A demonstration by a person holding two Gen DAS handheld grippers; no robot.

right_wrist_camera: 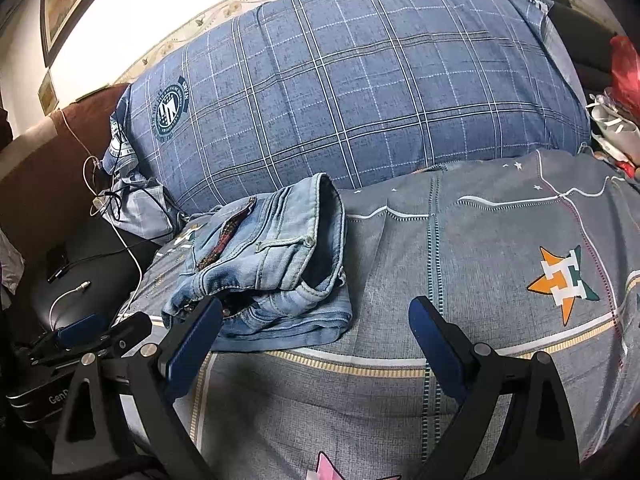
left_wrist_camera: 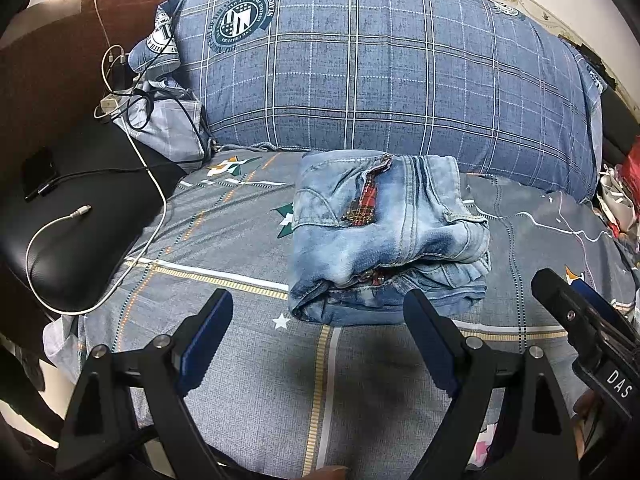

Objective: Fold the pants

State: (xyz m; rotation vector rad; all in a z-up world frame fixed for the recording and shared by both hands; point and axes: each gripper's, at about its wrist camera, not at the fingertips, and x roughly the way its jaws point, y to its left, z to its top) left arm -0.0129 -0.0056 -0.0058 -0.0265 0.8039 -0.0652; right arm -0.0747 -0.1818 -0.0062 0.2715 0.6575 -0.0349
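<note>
Pants — faded blue denim, folded into a squat bundle on the grey patterned bedsheet before the blue plaid pillow; left tool and right tool both spread, empty — loose top flap may spring open if nudged.

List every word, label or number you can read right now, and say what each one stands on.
"DAS" on the right tongs' body, cut off at the picture's edge.
"Gen", cut off, on the left tongs' body.
"STARS" on the round crest of the plaid pillow; its ring lettering is too small to read.
"H" in the orange-green star on the bedsheet.
Folded jeans: no readable text.
</note>
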